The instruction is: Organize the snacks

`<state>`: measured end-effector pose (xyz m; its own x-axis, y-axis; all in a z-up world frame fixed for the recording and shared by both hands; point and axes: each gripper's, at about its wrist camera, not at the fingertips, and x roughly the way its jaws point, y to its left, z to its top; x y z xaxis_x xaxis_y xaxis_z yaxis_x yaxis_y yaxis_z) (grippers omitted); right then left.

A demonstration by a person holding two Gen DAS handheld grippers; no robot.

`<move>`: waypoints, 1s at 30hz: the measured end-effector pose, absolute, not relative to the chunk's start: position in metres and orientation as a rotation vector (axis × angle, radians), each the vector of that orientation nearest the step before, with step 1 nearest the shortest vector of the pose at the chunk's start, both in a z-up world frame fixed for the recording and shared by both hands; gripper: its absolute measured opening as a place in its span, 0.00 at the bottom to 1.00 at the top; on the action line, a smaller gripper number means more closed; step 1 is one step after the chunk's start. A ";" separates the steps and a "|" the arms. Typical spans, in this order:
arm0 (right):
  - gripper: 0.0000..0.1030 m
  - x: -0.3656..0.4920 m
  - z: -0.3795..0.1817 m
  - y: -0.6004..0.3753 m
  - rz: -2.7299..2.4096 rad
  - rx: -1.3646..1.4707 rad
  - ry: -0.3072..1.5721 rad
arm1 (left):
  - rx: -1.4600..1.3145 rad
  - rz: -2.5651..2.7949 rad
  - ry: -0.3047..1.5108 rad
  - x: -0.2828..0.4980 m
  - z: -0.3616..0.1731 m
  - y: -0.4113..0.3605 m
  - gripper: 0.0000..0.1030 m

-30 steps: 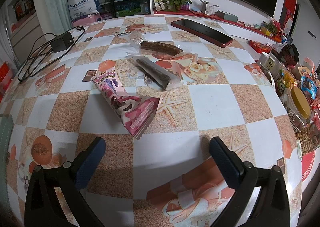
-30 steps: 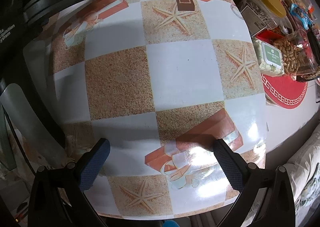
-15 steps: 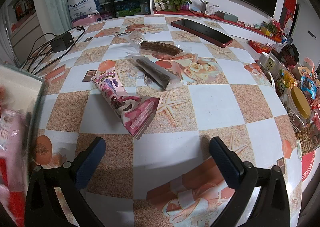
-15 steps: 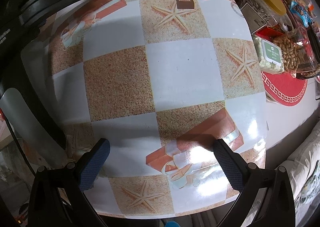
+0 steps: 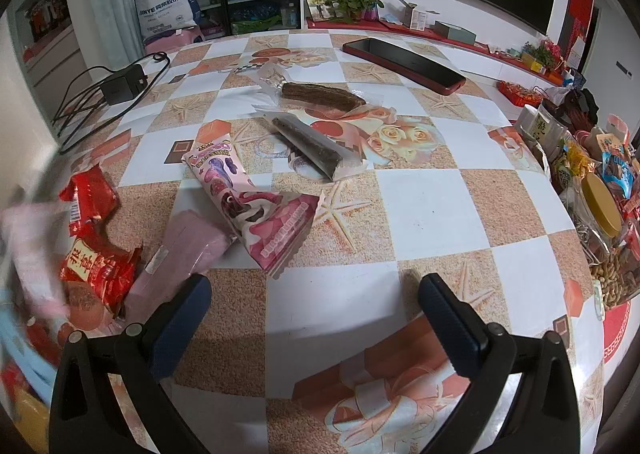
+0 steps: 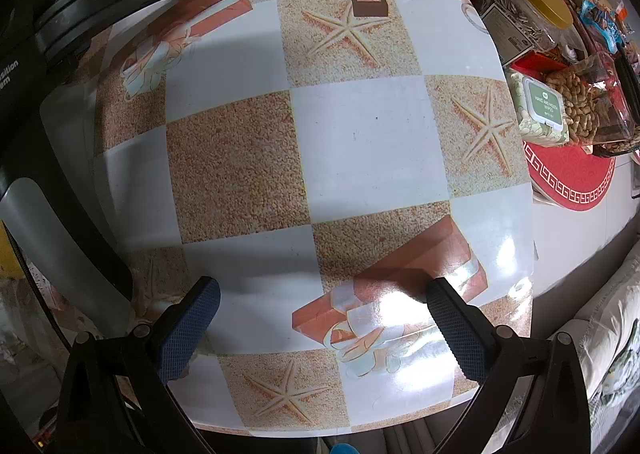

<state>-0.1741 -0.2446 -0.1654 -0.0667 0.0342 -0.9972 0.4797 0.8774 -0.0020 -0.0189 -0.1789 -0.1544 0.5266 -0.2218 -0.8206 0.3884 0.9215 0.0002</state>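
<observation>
the task looks only at its start: both the left tool (image 5: 315, 304) and the right tool (image 6: 320, 308) are spread wide and grasp nothing, while the snacks, a pink pack (image 5: 248, 198), two brown bars (image 5: 312, 142) and red packs (image 5: 94, 254), lie loose on the table (image 5: 432, 206).

light: dim indoor | glare: near table edge (image 6: 404, 306) | blur: left edge

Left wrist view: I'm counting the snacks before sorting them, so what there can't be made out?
- Pale pink packet at the left edge: motion-blurred, kind unreadable.
- Light blue rim at lower left: cut off by the frame, blurred.
- Mauve flat packet: near end behind the left claw.
- Heaped small packets at right: overlapping, uncountable.
</observation>
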 end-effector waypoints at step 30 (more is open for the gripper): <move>1.00 -0.172 -0.170 -0.246 -0.382 0.423 1.635 | 0.193 -0.370 0.950 -0.019 -0.156 -0.178 1.00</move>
